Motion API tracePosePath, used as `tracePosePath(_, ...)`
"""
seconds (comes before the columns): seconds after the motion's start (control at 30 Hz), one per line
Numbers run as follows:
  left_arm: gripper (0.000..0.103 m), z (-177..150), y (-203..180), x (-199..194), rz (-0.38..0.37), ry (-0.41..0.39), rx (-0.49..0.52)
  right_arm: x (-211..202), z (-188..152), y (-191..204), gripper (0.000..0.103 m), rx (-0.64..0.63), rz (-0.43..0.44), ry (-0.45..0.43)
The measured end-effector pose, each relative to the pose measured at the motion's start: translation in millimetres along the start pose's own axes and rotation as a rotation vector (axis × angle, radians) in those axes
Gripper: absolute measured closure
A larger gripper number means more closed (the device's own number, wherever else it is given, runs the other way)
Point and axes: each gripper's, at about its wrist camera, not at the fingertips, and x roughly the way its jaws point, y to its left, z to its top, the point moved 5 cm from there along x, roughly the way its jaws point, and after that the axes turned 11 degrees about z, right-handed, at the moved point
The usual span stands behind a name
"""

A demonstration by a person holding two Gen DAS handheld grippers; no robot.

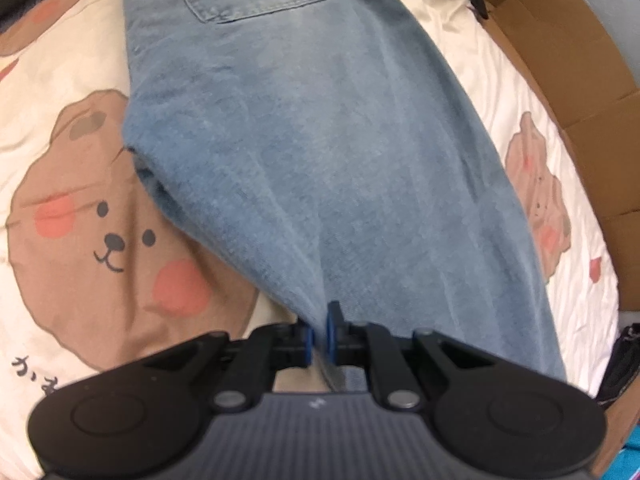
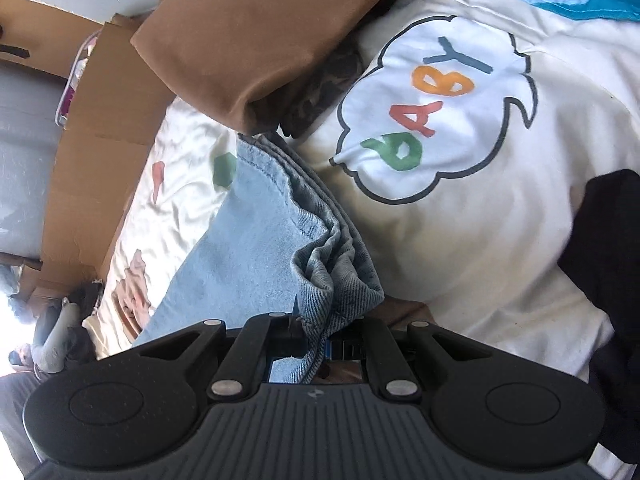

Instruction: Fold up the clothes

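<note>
Cream bedsheet (image 1: 472, 92) printed with brown cartoon bears, spread wide across the left wrist view. Cardboard box (image 1: 568, 52) standing open along the sheet's far right edge, contents out of sight. Light blue jeans (image 1: 312, 152) lying over the sheet, back pocket at the top, denim faded and soft, folded edge running along the left. Left gripper (image 1: 319, 340) clamped on a pinch of the jeans' near edge, blue pads pressed close with cloth between them.

Same printed bedsheet (image 2: 180, 184) in the right wrist view, with flattened cardboard (image 2: 104, 128) at its left edge. Jeans (image 2: 256, 240) bunched into thick layered folds, hem seams showing. Right gripper (image 2: 316, 344) closed on that bunched denim edge. Brown garment (image 2: 248, 32) folded just beyond the jeans, touching their far tip. White shirt (image 2: 480, 220) with a cloud patch reading "BABY" lying beside the jeans on the right. Black cloth (image 2: 612, 264) at the right border.
</note>
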Motion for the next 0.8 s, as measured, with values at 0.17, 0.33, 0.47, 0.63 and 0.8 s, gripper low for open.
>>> tracePosePath(0.17, 0.096, -4.1, 1.8, -8.3, 0.008, 0.0, 0.018, -20.7, -4.0, -2.6, 0.097, -0.006, 0.006, -0.021)
tracePosePath(0.33, 0.096, -5.3, -5.5, -10.6, 0.036, 0.003, 0.041, -34.4, -8.1, -22.5, 0.097, 0.041, 0.015, -0.04)
tracePosePath(0.47, 0.096, -6.2, -11.3, -12.4, 0.058, 0.006, 0.058, -42.4, -10.5, -36.2, 0.097, 0.064, 0.028, -0.051)
tracePosePath(0.63, 0.096, -7.1, -17.5, -14.6, 0.084, 0.009, 0.081, -53.1, -16.0, -51.8, 0.097, 0.084, 0.026, -0.055)
tracePosePath(0.8, 0.096, -5.3, -13.2, -16.3, 0.096, 0.013, 0.104, -61.8, -22.8, -68.3, 0.097, 0.114, 0.033, -0.063)
